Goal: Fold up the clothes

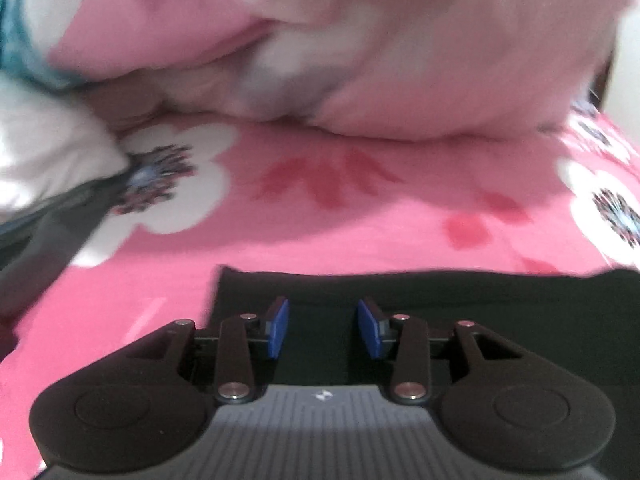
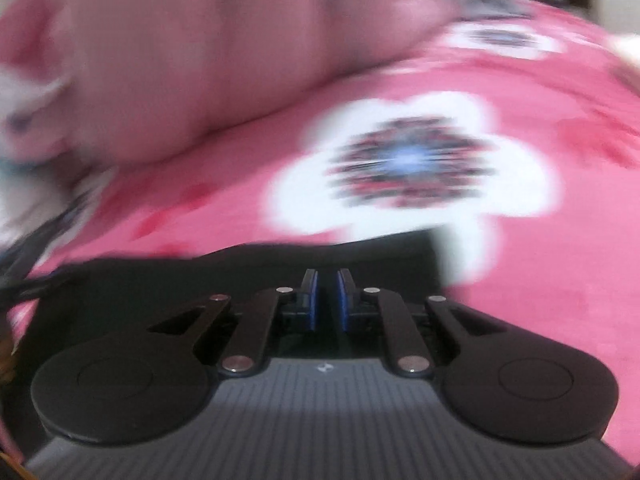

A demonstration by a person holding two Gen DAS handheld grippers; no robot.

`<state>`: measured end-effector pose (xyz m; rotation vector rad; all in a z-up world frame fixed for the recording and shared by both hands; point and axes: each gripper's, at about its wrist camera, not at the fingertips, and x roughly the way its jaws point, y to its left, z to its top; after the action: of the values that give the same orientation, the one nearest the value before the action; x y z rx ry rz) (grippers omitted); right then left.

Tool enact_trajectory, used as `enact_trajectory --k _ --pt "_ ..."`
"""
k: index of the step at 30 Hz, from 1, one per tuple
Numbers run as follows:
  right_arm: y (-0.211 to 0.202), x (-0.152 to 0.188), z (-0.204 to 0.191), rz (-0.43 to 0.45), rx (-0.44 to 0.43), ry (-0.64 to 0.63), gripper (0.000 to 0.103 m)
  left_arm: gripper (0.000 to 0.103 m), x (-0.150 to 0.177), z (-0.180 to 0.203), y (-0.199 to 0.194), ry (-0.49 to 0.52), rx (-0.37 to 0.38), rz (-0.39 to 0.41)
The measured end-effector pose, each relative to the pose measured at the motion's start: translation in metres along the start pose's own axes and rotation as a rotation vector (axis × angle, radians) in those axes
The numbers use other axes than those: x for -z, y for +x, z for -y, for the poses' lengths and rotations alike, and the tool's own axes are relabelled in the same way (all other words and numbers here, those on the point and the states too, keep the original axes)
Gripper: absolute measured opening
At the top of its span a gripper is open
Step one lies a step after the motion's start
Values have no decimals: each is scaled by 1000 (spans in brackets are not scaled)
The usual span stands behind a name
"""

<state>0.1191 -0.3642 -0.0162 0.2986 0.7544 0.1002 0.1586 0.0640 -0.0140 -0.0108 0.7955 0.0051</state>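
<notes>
A black garment lies flat on a pink floral bedsheet. My left gripper is open, its blue pads apart, low over the garment near its far left corner. In the right wrist view the same black garment lies under my right gripper, near the garment's far right corner. The right jaws are almost closed with a thin gap between the blue pads. Whether cloth is pinched between them is hidden by blur.
A pale pink pillow lies across the far side of the bed, also in the right wrist view. White bedding and a dark grey cloth lie at the left. The sheet has large white flowers.
</notes>
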Motion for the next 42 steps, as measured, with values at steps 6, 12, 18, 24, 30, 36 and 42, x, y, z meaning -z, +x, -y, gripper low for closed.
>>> enact_trajectory --k 6,12,18,24,30,36,42 --pt "-68 12 22 92 1 76 10 49 9 -19 -58 32 14 37" --pt "-60 42 -79 11 -233 -127 11 52 55 13 -104 123 142 25" --pt "-53 98 -104 -24 -182 -175 11 52 119 23 -123 187 107 63" --pt "-102 115 -40 48 -35 -2 13 53 158 -12 -147 114 92 94" --pt "-128 119 -72 123 -70 -81 17 58 177 -21 -157 52 84 117" --pt "-100 155 -127 93 -107 -244 24 61 183 -20 -159 34 67 119" --pt "-129 201 -109 99 -56 -258 25 66 190 -20 -161 98 87 140"
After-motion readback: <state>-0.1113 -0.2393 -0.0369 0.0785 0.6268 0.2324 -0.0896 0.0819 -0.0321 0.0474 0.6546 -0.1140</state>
